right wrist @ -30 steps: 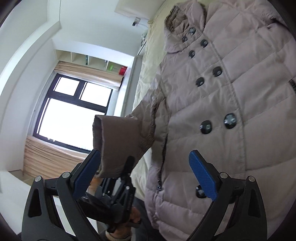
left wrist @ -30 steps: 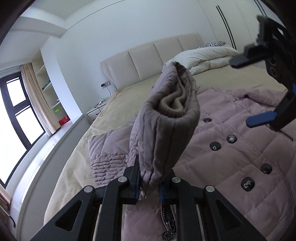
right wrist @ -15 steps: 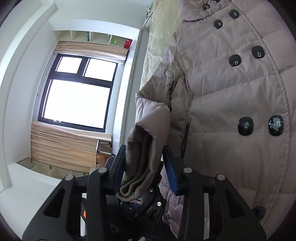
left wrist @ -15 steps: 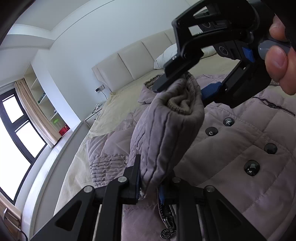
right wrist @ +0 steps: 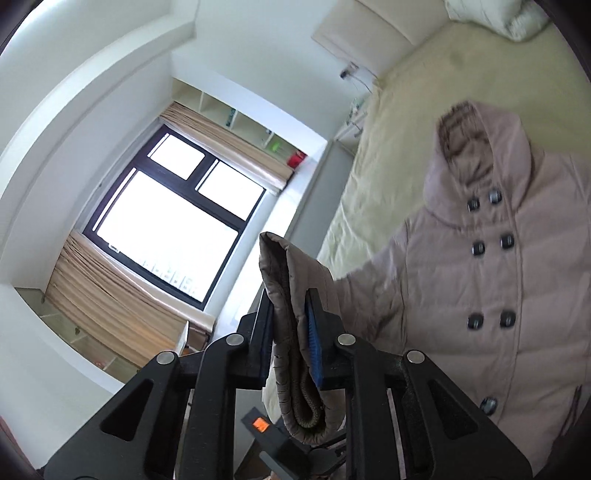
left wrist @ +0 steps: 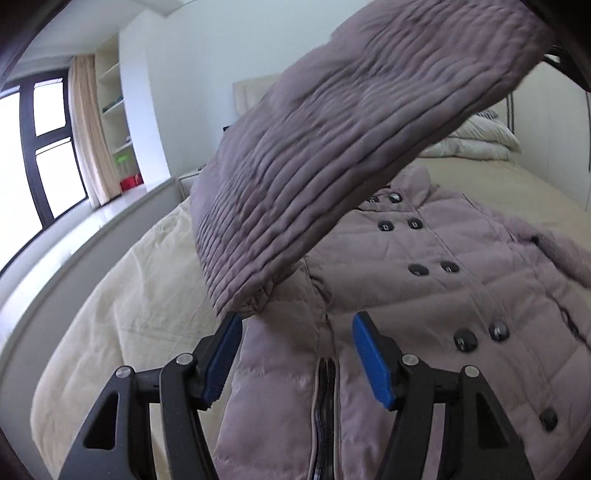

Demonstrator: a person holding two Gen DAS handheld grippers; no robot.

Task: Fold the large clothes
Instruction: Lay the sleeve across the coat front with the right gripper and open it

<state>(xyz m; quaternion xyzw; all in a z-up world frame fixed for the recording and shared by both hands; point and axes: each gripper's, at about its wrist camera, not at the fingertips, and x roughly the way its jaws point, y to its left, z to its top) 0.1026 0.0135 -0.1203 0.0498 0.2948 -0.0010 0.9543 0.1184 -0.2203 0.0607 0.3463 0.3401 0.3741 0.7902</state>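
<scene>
A mauve quilted coat (left wrist: 436,295) with dark double-row buttons lies face up on the bed; it also shows in the right wrist view (right wrist: 491,295), hood toward the headboard. My right gripper (right wrist: 291,332) is shut on the cuff of its sleeve (right wrist: 295,314) and holds it up off the bed. In the left wrist view that sleeve (left wrist: 332,147) stretches up and to the right above the coat. My left gripper (left wrist: 297,354) is open and empty just below the sleeve's lower edge, over the coat's side zipper (left wrist: 325,391).
The coat lies on a beige bedspread (left wrist: 129,302) with pillows (left wrist: 480,140) by the padded headboard (right wrist: 376,33). A window sill (left wrist: 74,236), dark-framed window (right wrist: 166,225), curtains and wall shelves (left wrist: 118,107) stand along the bed's left side.
My right gripper closed on the sleeve cuff and lifted it up and away. My left gripper let go of the cuff and opened.
</scene>
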